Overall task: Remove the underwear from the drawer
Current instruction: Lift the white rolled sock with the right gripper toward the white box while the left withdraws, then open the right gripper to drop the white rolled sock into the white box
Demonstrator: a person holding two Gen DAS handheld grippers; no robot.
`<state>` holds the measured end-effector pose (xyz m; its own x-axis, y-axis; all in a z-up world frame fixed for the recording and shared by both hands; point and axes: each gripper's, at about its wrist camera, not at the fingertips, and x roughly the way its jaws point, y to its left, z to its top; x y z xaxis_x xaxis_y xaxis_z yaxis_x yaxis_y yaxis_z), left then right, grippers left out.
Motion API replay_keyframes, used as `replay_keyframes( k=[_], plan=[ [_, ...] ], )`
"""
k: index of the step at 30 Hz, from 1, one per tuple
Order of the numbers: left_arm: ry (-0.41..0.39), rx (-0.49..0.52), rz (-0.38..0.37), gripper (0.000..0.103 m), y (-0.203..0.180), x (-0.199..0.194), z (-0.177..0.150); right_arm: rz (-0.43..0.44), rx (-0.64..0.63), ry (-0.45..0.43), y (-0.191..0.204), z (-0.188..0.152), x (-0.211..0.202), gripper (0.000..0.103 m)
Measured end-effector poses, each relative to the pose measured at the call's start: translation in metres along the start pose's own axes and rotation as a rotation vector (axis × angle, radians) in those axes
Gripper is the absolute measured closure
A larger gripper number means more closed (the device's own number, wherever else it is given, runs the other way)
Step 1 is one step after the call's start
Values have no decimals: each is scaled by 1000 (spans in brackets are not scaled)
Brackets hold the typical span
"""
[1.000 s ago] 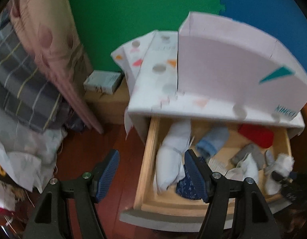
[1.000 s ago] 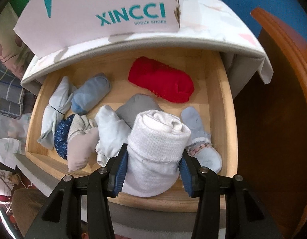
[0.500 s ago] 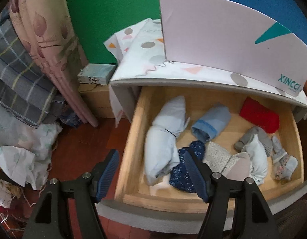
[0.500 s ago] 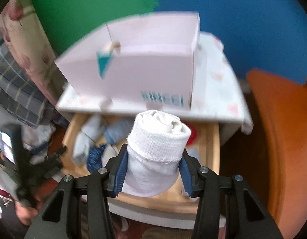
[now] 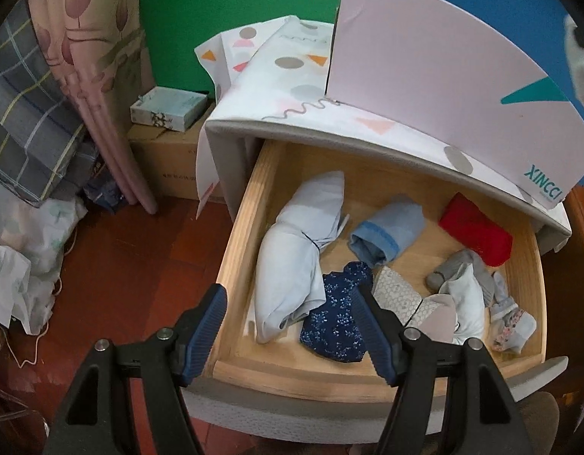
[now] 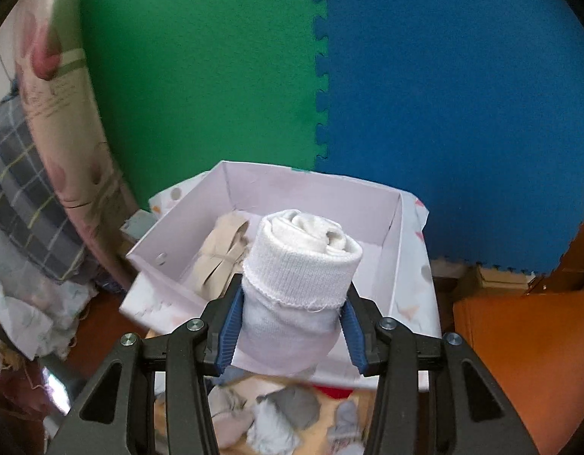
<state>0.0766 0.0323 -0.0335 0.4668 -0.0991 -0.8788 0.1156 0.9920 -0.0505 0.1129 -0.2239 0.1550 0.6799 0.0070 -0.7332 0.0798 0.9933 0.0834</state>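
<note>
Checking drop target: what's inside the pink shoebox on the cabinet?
Inside the shoebox: a beige folded garment at its left. The white roll in the right claw hides the rest.

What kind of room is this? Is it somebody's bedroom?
Probably a bedroom or a dressing corner at home. An open wooden drawer holds rolled clothes, bedding is piled on the left, and foam mats cover the wall.

The drawer (image 5: 235,250) stands open under the cabinet top (image 5: 292,113). On the top stands a box (image 6: 390,250), and inside it lies a bundle (image 6: 219,250). The roll (image 6: 299,276) is above the box, between the pads of the right hand-held gripper (image 6: 290,330). The left hand-held gripper (image 5: 290,328) is over the drawer's front left corner.
</note>
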Motion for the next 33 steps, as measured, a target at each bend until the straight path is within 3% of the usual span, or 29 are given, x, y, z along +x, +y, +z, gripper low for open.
replay_keyframes(
  k=[6,12,20,27,33],
  plan=[
    [3,17,14,33,-4,2,0,-47,-3,105,-2,16,59,59],
    [8,35,28,33,-8,3,-1,-74,-14,209,-2,11,104,59],
    [20,35,32,33,-8,6,0,-62,12,281,-5,0,131,56],
    [26,38,38,33,-7,8,-1,-40,1,239,3,3,116,46],
    [45,25,31,33,-3,11,-1,17,-61,177,15,0,61,46]
  ],
)
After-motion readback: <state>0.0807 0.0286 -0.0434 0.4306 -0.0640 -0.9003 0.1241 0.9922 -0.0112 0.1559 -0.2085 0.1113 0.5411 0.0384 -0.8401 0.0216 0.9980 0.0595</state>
